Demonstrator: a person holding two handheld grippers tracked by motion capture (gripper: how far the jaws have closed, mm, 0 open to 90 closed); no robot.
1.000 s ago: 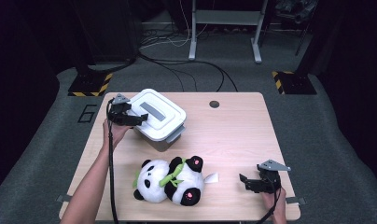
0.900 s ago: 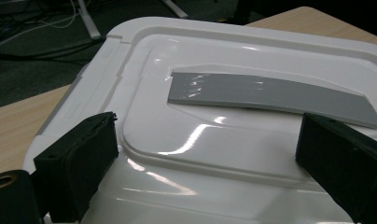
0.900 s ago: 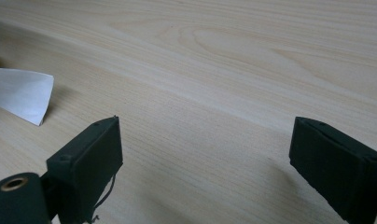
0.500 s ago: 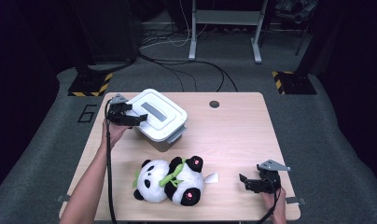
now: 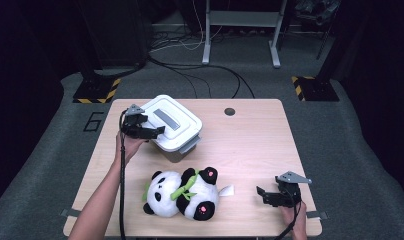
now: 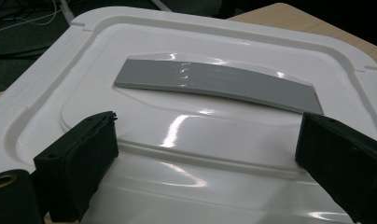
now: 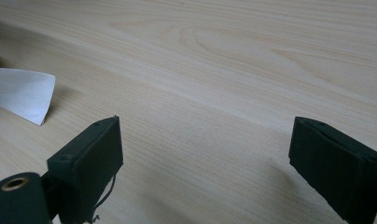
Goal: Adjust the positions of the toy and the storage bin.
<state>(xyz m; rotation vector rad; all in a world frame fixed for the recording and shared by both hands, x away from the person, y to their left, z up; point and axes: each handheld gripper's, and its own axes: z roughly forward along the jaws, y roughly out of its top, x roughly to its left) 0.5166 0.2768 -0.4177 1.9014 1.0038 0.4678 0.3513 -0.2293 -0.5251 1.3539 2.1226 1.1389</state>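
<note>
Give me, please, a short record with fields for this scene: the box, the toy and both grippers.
box: white box, lid on, grey handle flat on top
toy: panda lying near the table front edge
left gripper: open, over the lid, handle ahead of its jaws
right gripper: open, nothing between its jaws, right of the panda

a lab or recording studio: a lone wooden table (image 5: 250,145) stands on grey carpet (image 5: 350,145) bearing a number marking (image 5: 93,121), with black-and-yellow hazard-striped stand bases (image 5: 96,93), loose cables (image 5: 190,75), a metal frame (image 5: 241,30) and dark surroundings.
</note>
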